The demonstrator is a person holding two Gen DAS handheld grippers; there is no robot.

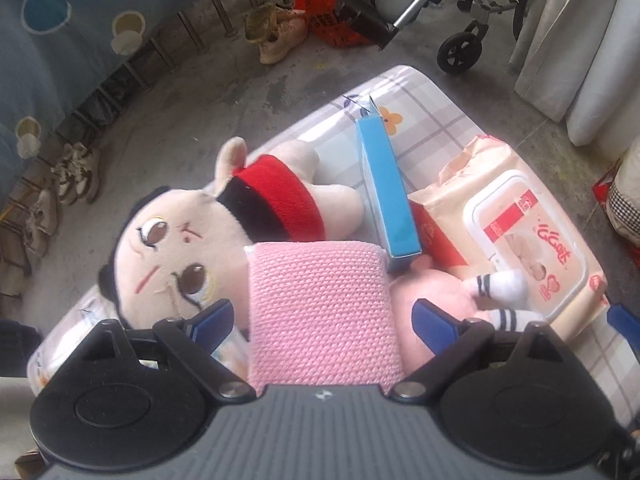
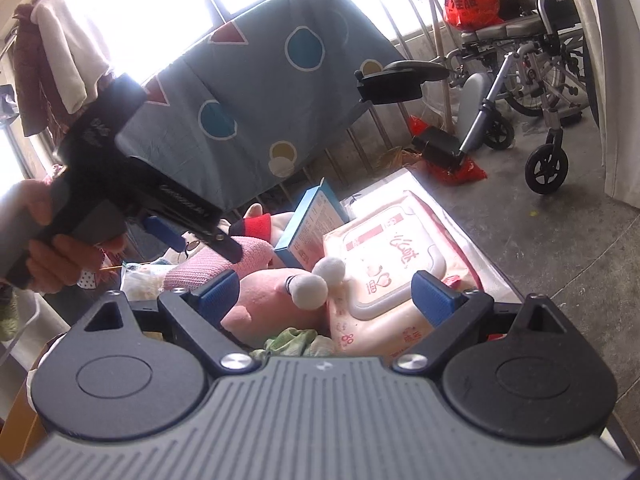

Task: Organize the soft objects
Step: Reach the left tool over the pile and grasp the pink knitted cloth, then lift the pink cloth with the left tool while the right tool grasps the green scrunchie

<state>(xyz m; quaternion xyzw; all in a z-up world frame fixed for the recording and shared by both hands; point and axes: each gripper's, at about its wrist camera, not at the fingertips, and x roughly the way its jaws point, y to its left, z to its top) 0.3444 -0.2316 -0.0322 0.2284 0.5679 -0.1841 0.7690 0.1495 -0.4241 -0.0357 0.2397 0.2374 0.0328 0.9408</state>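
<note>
My left gripper (image 1: 324, 316) points steeply down, its blue pads on either side of a pink knitted cushion (image 1: 320, 304) without pressing it. Beside the cushion lies a plush doll (image 1: 180, 236) with black hair and a red band. A blue box (image 1: 386, 192) leans across a pack of wet wipes (image 1: 520, 240). My right gripper (image 2: 326, 294) is open and hangs low over a pink plush (image 2: 264, 296) with white feet (image 2: 308, 288) and the wipes pack (image 2: 392, 256). In the right wrist view, a hand (image 2: 52, 264) holds the left gripper (image 2: 206, 250) above the cushion (image 2: 200, 268).
Everything rests on a surface covered by a checked cloth (image 1: 440, 120). A green cloth (image 2: 296, 340) lies just under my right gripper. A wheelchair (image 2: 540, 80), a red bag (image 1: 320, 12) and shoes (image 1: 276, 36) stand on the concrete floor. A blue sheet (image 2: 248, 80) hangs over a railing.
</note>
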